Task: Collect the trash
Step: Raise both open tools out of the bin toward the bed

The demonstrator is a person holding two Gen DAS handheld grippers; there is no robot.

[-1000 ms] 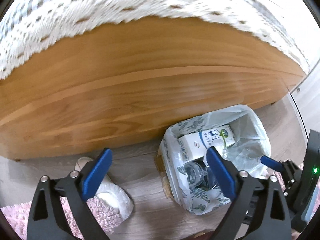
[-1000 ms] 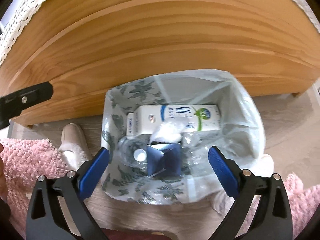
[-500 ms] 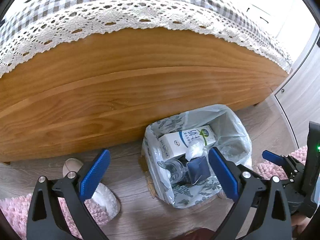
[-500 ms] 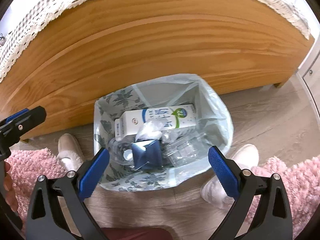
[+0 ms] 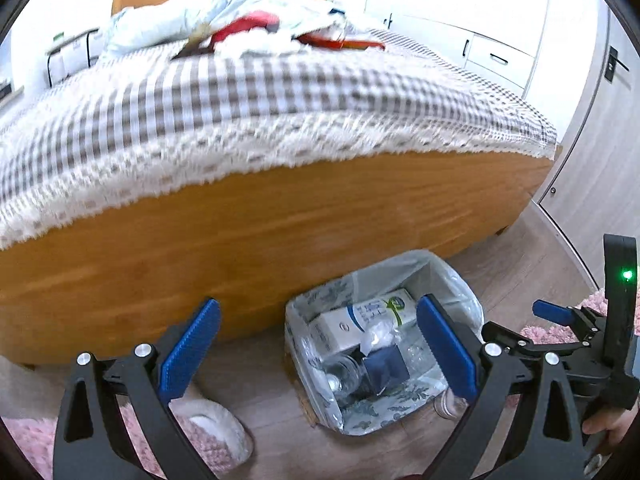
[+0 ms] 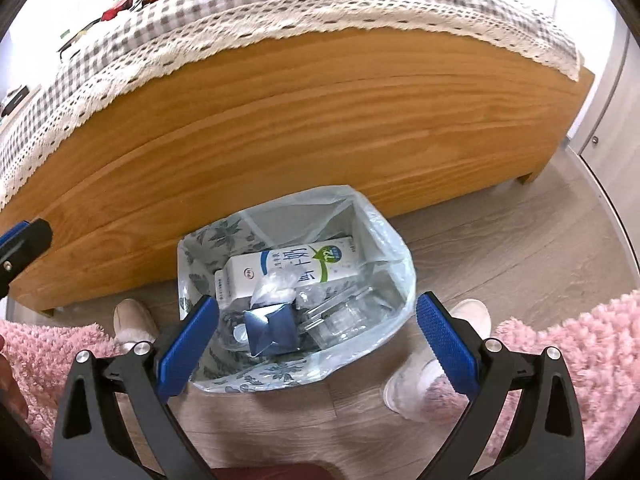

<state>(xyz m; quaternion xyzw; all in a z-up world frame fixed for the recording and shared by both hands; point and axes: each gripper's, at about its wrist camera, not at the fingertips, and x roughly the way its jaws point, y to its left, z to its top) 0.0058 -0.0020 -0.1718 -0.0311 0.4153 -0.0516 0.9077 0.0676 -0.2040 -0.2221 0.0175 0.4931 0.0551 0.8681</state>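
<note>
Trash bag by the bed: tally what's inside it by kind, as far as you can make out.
White milk carton: 1
Dark blue folded carton: 1
Clear plastic bottle with white cap: 1
Clear crumpled plastic container: 1
Crumpled clear wrapper: 1
Total: 5 visible; anything underneath is hidden.

Both wrist views look down from above, sharing the trash bin (image 5: 384, 344) (image 6: 296, 304) beside the bed (image 5: 280, 240) (image 6: 320, 120).

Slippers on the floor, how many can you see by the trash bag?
2. One slipper sits left of the trash bag near the bed frame; the other slipper lies right of it, partly behind the right gripper.
</note>
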